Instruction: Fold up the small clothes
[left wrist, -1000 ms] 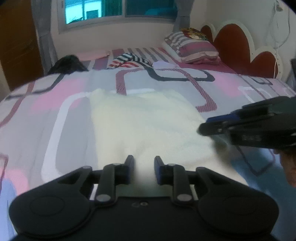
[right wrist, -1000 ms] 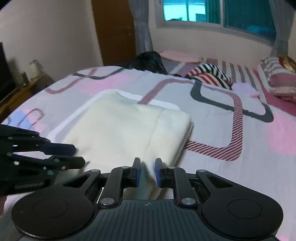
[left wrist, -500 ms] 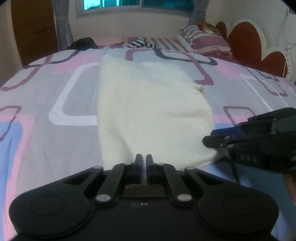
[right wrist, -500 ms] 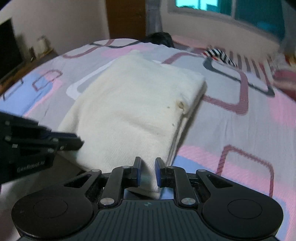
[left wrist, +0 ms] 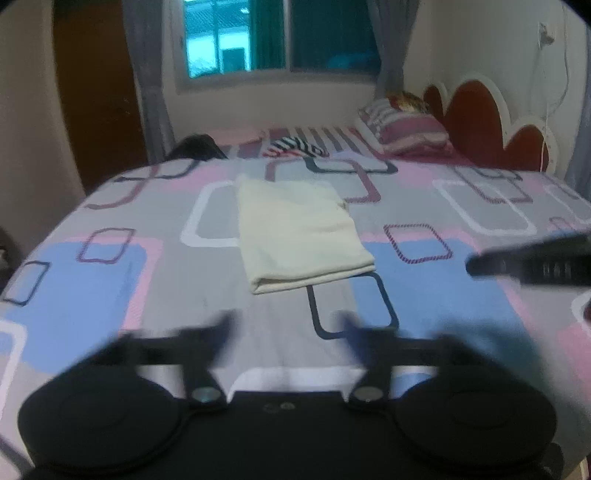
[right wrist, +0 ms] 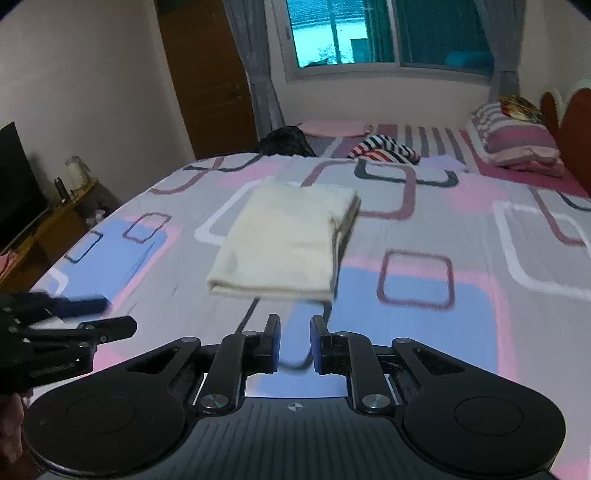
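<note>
From my left gripper (left wrist: pixel 286 328) the view is smeared by motion, but the two fingers stand wide apart and are opening, with nothing between them but bedspread; my right gripper (right wrist: pixel 293 341) shows a narrow gap between its blue-padded fingertips, the jaws opening, pinching nothing. The cream folded cloth (left wrist: pixel 295 232) lies flat on the patterned bedspread (left wrist: pixel 110 266), out ahead of both tools and clear of them; its folded edge faces me, layered edges showing along its right side in the right wrist view (right wrist: pixel 288 240). Each gripper sees the other at the frame edge: the right one enters from the right of the left view (left wrist: pixel 532 264), the left one from the lower left of the right view (right wrist: pixel 62 328); white lettering sits on both bodies, too blurred for me to read. Farther up the bed: a striped garment (right wrist: pixel 384 149), a dark bundle (right wrist: pixel 286 140), a striped pillow (right wrist: pixel 515 138) with a printed picture I cannot make out; red scalloped headboard (left wrist: pixel 491 122) at right; window (right wrist: pixel 388 33) behind; dark screen (right wrist: pixel 16 184) at far left.
</note>
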Demonstrator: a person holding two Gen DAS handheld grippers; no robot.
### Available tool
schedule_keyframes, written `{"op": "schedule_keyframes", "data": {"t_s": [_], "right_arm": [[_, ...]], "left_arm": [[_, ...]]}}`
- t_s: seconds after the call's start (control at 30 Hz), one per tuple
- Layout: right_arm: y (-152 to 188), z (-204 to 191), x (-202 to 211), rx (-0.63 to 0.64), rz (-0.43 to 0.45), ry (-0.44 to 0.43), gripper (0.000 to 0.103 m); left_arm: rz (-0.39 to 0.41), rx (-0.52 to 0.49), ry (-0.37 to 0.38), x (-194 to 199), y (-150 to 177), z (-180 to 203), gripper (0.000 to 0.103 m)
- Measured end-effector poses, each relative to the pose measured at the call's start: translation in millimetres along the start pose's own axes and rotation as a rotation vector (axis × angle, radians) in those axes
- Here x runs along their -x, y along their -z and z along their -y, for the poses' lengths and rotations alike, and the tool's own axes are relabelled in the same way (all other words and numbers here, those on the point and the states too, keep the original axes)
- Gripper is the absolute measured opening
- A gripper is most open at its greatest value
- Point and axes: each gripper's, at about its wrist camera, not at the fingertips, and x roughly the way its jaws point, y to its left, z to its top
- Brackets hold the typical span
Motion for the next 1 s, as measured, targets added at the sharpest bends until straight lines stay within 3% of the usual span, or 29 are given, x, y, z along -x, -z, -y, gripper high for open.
{"op": "schedule_keyframes", "data": {"t_s": [0.03, 0.07, 0.1, 0.13, 0.23, 0.37, 1.0], "right_arm": [[6, -5, 9, 0.0, 0.003, 0.006, 0.038], [9, -9, 16, -0.006, 0.015, 0.015, 0.086], [13, -12, 24, -0.021, 0.05, 0.036, 0.103], [18, -17, 33, -0.021, 0.098, 0.053, 0.103], [21, -29, 39, 0.032, 0.091, 0.05, 0.103], [25, -38, 48, 0.082, 0.107, 0.109, 0.103], [47, -20, 83, -0.006, 0.096, 0.134, 0.103]], "left_arm": [[0.039, 0.013, -0.014, 10, 3, 0, 0.101], [0.064, 0.017, -0.03, 18, 6, 1, 0.103], [0.074, 0.015, -0.039, 24, 8, 3, 0.103], [0.073, 0.017, -0.036, 29, 9, 4, 0.103], [0.07, 0.041, -0.022, 39, 7, 5, 0.103], [0.098, 0.023, -0.029, 52, 6, 10, 0.103], [0.097, 0.015, -0.033, 71, 17, 26, 0.103]]}}
